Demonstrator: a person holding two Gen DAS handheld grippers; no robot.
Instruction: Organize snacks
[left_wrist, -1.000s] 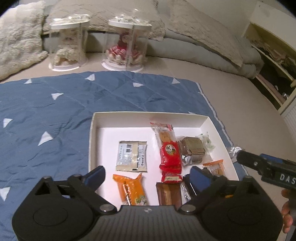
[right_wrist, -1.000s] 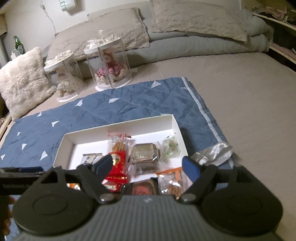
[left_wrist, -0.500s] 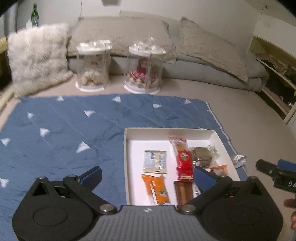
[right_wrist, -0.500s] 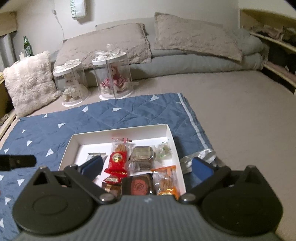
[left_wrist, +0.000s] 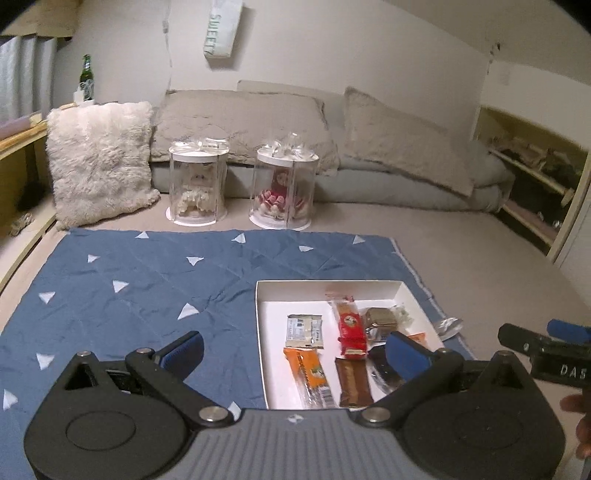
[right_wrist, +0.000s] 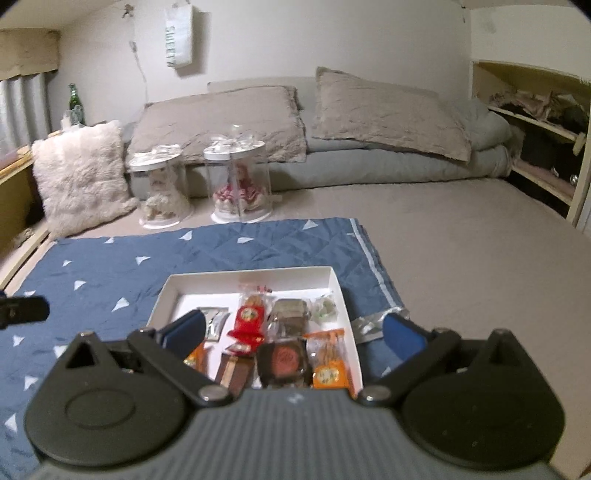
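Lying on a blue quilted mat (left_wrist: 155, 280), the white box (left_wrist: 260, 332) holds the snacks: a red packet (left_wrist: 351, 326), an orange bar (left_wrist: 308, 374) and a brown bar (left_wrist: 354, 380), their long axes running toward two clear doll cases (left_wrist: 282, 188) and the pillows (left_wrist: 243, 122). A crumpled silver wrapper (right_wrist: 369, 323) sits just beside the box. The left gripper (left_wrist: 293, 354) and right gripper (right_wrist: 293, 330) both hover spread wide, holding nothing.

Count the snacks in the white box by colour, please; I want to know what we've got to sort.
Orange: 2, orange bar and orange-labelled packet
Red: 1, red packet
Brown: 1, brown bar
Black: 1, black packet
Silver: 1, silver packet
White: 1, white packet
Clear: 1, clear packet
Total: 8 in the white box; a silver wrapper lies outside it.
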